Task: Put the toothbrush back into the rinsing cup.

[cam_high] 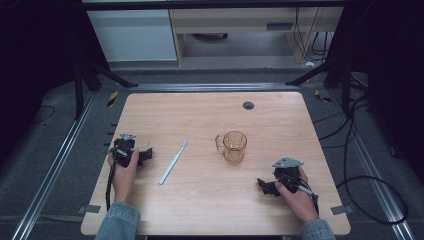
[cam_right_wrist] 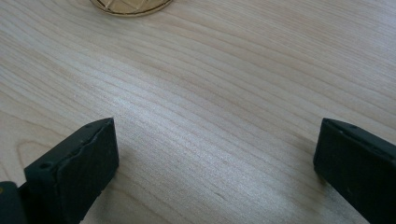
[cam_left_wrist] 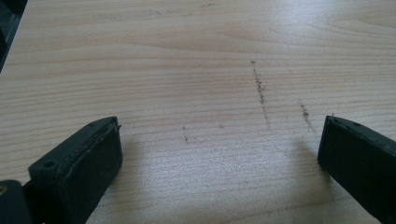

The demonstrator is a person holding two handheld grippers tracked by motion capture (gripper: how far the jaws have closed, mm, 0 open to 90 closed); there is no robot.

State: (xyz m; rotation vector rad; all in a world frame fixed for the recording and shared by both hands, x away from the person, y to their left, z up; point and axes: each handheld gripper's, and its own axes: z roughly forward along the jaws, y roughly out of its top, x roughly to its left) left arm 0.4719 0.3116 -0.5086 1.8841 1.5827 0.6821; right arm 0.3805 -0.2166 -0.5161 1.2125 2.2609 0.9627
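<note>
Wooden table [cam_high: 280, 210] bears a toothbrush [cam_high: 173, 162] left of centre, a mug [cam_high: 234, 147] beside. Both tongs, left [cam_high: 145, 156] and right [cam_high: 264, 186], rest released, empty. Nothing grasped yet; next, probably, the left tongs close on the toothbrush.

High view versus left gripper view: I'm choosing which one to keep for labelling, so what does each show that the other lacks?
The high view alone shows the toothbrush, the amber glass mug, both hands with the left gripper and the right gripper, and the floor around. The left gripper view alone shows that gripper's jaws close up, wide apart with nothing between them, and dark scuff marks on the wood. Both share the wooden table.
</note>
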